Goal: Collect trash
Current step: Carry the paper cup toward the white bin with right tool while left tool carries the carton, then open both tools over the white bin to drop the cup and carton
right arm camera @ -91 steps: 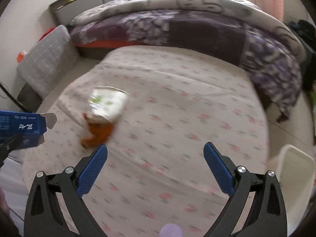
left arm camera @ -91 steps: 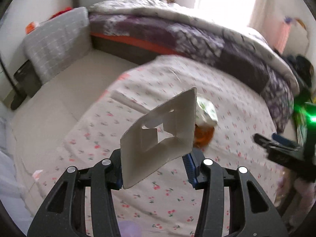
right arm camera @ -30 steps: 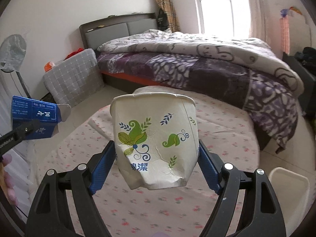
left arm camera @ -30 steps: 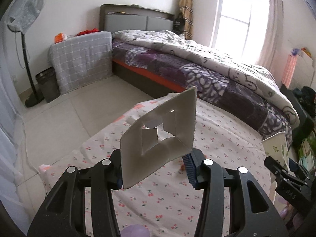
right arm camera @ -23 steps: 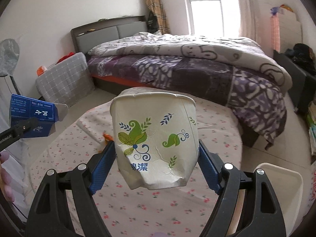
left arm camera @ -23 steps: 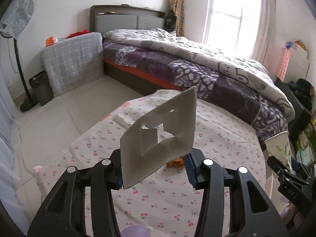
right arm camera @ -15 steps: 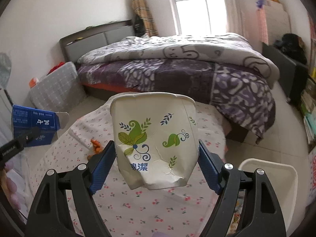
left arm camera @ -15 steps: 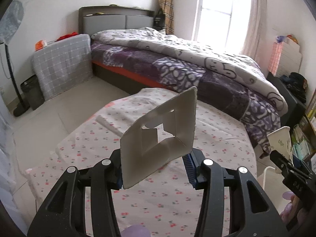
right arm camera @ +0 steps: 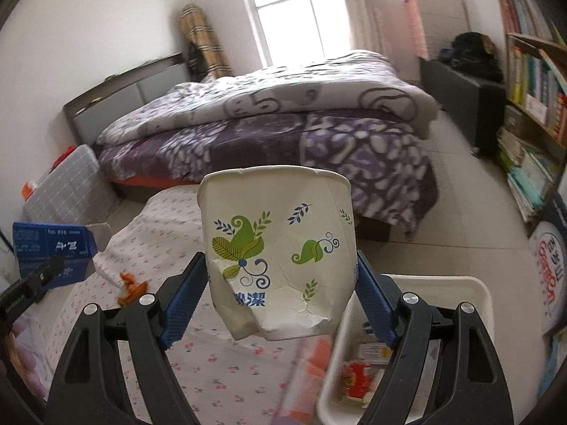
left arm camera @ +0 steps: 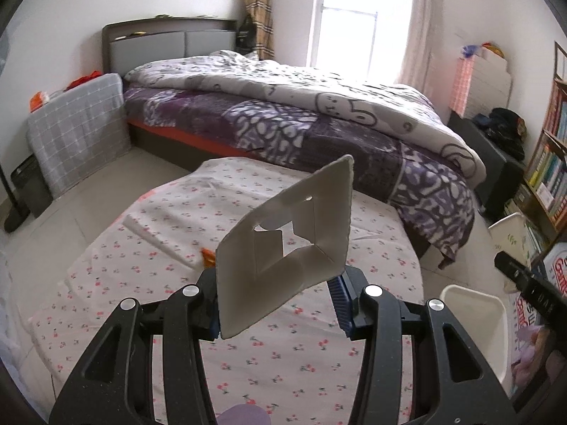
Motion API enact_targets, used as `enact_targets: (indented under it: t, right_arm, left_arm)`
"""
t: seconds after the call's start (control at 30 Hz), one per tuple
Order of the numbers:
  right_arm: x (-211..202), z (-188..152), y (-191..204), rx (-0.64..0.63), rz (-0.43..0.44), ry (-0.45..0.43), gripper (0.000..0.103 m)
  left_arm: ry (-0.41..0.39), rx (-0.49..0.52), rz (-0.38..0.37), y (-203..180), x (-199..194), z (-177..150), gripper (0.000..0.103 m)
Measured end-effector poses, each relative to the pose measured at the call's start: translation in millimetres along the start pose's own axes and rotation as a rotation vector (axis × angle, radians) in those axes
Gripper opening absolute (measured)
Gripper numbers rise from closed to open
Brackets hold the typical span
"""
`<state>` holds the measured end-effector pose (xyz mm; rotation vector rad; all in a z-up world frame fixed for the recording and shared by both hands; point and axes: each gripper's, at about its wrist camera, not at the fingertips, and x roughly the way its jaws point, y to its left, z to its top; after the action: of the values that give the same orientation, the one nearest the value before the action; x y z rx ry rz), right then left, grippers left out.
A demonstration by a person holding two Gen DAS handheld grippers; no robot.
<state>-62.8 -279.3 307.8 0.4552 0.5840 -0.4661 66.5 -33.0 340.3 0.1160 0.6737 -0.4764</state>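
Each tool is a matte black frame with triangular cut-outs, silver screw heads at the joints, and ribbed blue pads point(right arm camera: 184, 304) lining both fingers.

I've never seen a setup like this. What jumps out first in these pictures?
A crumpled paper cup with green leaf prints fills the right gripper, above a white bin. The left gripper clamps an opened blue carton. Behind lies a big bed under a purple quilt.
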Motion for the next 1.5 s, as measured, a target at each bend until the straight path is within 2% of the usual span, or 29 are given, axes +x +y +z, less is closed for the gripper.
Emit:
enact_targets:
  t: [0.27,0.53,0.63,0.87,1.07,1.23,1.5]
  right_arm:
    - [-14.3,4.4,-57.3,0.085,-0.097,0.007,0.079]
    - [-24.1,0.9,-109.6,0.158,-0.201,0.044,0.079]
    - [-30.9,-1.5,-126.6,0.187,-0.249,0.041,0.089]
    - [-51.0,-1.1,-152.7,0.200,-0.343,-0.009,0.094]
    - [-61.8,1.4,-173.4,0.234,-0.366,-0.029,0.094]
    - [-70.5,3.3,-194.6,0.312,-0.363,-0.042,0.094]
    - [-75.0,2.5,-207.3,0.351,-0.365,-0.043,0.094]
  left_arm:
    - [0.011,0.078,-0.043,-45.6,4.3,-9.0,0.045]
    - [0.015,0.166,-0.117,-102.7,3.8,-19.0,0.045]
    - [0.018,0.200,-0.148,-125.6,3.3,-24.2,0.045]
    - [0.029,0.272,-0.209,-177.4,4.8,-37.1,0.045]
    - [0.042,0.328,-0.254,-213.8,6.2,-47.9,0.045]
    - [0.058,0.362,-0.281,-240.7,9.1,-56.4,0.046]
    - [0.100,0.379,-0.341,-272.5,17.1,-65.2,0.048]
